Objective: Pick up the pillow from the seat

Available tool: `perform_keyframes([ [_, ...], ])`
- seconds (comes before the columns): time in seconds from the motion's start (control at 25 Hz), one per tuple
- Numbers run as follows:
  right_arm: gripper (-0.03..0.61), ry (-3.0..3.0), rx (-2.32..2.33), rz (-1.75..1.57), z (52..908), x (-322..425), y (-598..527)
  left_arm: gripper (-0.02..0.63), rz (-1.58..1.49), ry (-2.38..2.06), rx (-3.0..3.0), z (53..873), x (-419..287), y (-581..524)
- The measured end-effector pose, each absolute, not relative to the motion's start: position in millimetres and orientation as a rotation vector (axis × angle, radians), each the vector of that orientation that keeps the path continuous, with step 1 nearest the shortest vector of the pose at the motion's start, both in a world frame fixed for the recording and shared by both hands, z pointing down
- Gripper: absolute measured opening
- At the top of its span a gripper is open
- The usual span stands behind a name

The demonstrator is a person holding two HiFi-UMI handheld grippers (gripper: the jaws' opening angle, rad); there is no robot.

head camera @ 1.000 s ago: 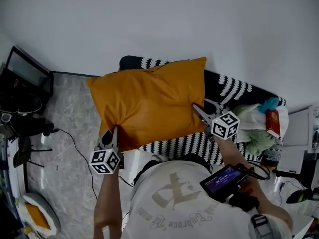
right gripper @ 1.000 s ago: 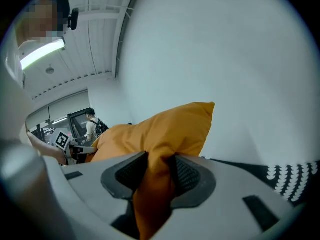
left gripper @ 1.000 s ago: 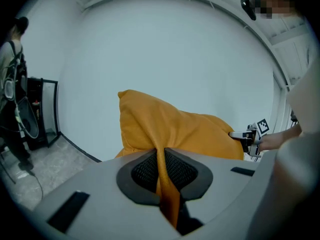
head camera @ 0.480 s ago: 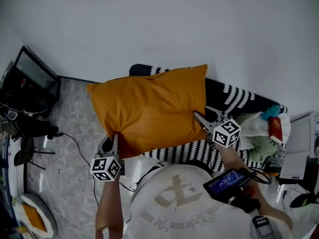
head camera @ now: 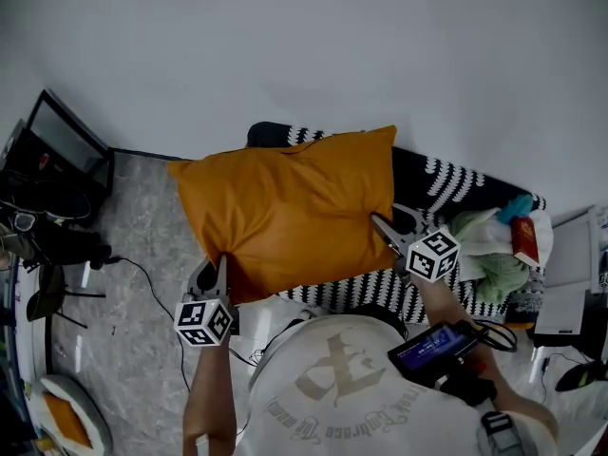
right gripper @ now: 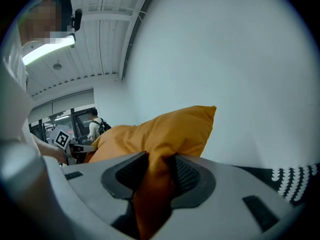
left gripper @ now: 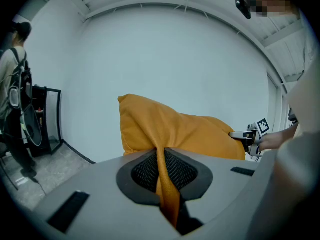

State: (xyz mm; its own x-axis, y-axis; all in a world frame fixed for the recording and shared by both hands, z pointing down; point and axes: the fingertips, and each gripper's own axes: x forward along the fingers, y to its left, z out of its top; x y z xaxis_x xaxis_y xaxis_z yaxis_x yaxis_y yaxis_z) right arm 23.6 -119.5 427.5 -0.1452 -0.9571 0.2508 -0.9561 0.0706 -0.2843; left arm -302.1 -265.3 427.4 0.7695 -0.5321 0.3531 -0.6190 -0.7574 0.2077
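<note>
1. Compared with a second earlier, the orange pillow [head camera: 285, 212] and both grippers sit slightly higher and further right in the head view. Against the half-second frame, nothing shifts.
2. The left gripper [head camera: 220, 266] is clenched on the pillow's lower-left corner. Its own view shows a thin fold of fabric pinched between jaws that stand almost together.
3. The right gripper [head camera: 375, 218] grasps the pillow's right edge. Its jaws stay partly apart around a thicker bunch of fabric.
4. The pillow hangs spanned between the two grippers, over the black-and-white patterned seat [head camera: 446, 183]. Whether its far edge is clear of the seat cannot be told.
5. Judged step: the lift, grips secured, near completion.
6. The next move calls for raising both hands together and level. The thin left pinch looks likelier to slip.
</note>
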Motion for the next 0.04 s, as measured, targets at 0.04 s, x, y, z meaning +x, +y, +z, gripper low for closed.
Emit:
perform_keyframes([
  [0.04, 0.166, 2.294, -2.054, -0.609, 427.6, 23.9, -119.3, 0.041, 0.395, -0.886, 2.652, 427.1, -301.6, -265.6],
])
